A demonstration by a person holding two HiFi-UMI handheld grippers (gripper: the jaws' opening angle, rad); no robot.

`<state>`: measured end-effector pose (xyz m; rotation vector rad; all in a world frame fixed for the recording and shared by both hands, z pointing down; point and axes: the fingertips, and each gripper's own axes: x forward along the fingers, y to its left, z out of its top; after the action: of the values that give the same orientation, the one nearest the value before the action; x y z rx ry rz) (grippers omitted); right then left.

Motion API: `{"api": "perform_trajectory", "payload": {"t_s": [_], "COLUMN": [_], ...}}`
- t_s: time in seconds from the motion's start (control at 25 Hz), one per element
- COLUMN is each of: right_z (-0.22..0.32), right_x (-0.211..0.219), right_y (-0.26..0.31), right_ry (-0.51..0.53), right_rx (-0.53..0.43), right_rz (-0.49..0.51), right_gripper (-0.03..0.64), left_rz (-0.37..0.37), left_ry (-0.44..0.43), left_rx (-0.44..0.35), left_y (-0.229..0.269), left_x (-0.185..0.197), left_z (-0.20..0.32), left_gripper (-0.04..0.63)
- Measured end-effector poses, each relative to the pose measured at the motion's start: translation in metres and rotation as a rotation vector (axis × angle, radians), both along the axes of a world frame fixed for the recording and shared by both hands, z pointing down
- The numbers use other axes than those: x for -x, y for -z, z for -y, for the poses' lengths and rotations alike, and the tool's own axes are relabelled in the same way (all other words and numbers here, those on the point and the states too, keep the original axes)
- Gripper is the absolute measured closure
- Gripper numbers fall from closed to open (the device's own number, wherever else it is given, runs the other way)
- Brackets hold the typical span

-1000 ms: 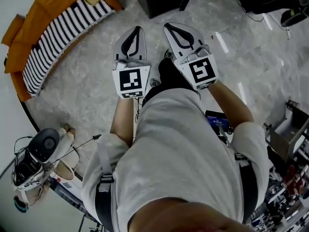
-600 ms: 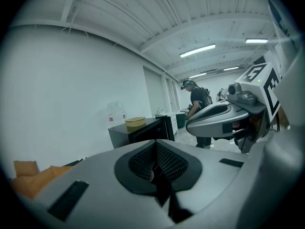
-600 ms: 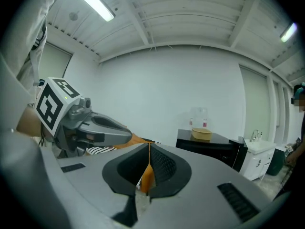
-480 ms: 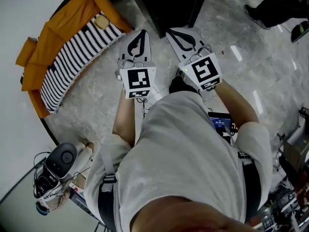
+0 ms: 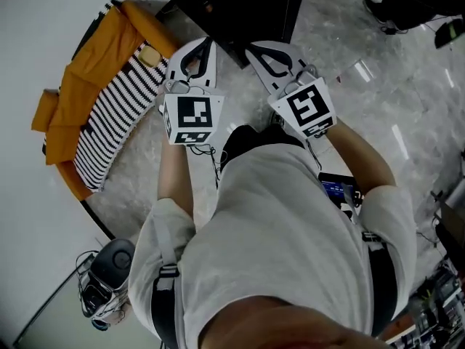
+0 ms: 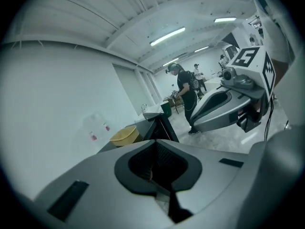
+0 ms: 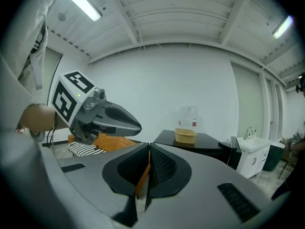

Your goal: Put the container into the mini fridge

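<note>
As the black cabinet [image 5: 240, 6] nears, left tongs [image 5: 203, 43] and right tongs [image 5: 251, 47] stay closed, empty.

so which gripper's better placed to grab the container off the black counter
Left, narrowly: the container looks larger in the view from the left gripper than from the right gripper. Both have fingers shut and empty, so either must open first.

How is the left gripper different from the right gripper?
The left gripper points nearly straight ahead; the right gripper slants in toward it. The left gripper's cube bears a different pattern from the right gripper's cube. The left gripper is nearer the striped cushion. Both are shut and hold nothing.
</note>
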<state>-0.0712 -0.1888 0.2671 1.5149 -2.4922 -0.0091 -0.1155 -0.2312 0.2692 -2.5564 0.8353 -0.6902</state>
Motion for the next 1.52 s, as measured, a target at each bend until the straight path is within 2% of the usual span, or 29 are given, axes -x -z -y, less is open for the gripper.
{"api": "perform_trajectory", "payload": {"t_s": [0.12,0.4,0.6,0.68,0.76,0.84,1.0,1.16,1.36,1.52], "right_z": [0.014,0.057,0.109,0.118,0.127,0.136,0.147,0.144,0.145,0.148], "right_x": [-0.008,-0.023,-0.025,-0.031,-0.034,-0.034,-0.040,-0.055,-0.066,-0.064], "right_y": [0.004,0.000,-0.010,-0.011,-0.014,-0.018,-0.022,-0.017,-0.016,-0.015], "right_ry": [-0.025,-0.151,-0.218,-0.250,-0.274,-0.295,-0.347,-0.382,-0.405,-0.413], "right_rx": [0.006,0.026,0.045,0.048,0.050,0.052,0.054,0.056,0.066,0.065], "right_rz": [0.014,0.000,0.012,0.022,0.020,0.014,0.012,0.016,0.018,0.019], "right_gripper": [0.578,0.578,0.577,0.578,0.577,0.577,0.577,0.578,0.578,0.578], "left_rz": [0.010,0.014,0.081,0.104,0.135,0.187,0.364,0.501,0.535,0.568], "left_ry": [-0.016,-0.127,-0.193,-0.222,-0.247,-0.273,-0.336,-0.341,-0.333,-0.354], "left_rx": [-0.020,-0.028,-0.079,-0.073,-0.059,-0.026,0.124,0.194,0.197,0.245], "left_y": [0.012,0.013,0.002,0.000,-0.005,-0.014,-0.044,-0.055,-0.056,-0.064], "left_x": [-0.013,-0.046,-0.056,-0.066,-0.072,-0.073,-0.079,-0.090,-0.105,-0.107], "left_z": [0.022,0.089,0.152,0.168,0.185,0.202,0.221,0.231,0.241,0.241], "left_gripper": [0.583,0.583,0.581,0.580,0.534,0.516,0.515,0.515,0.515,0.516]}}
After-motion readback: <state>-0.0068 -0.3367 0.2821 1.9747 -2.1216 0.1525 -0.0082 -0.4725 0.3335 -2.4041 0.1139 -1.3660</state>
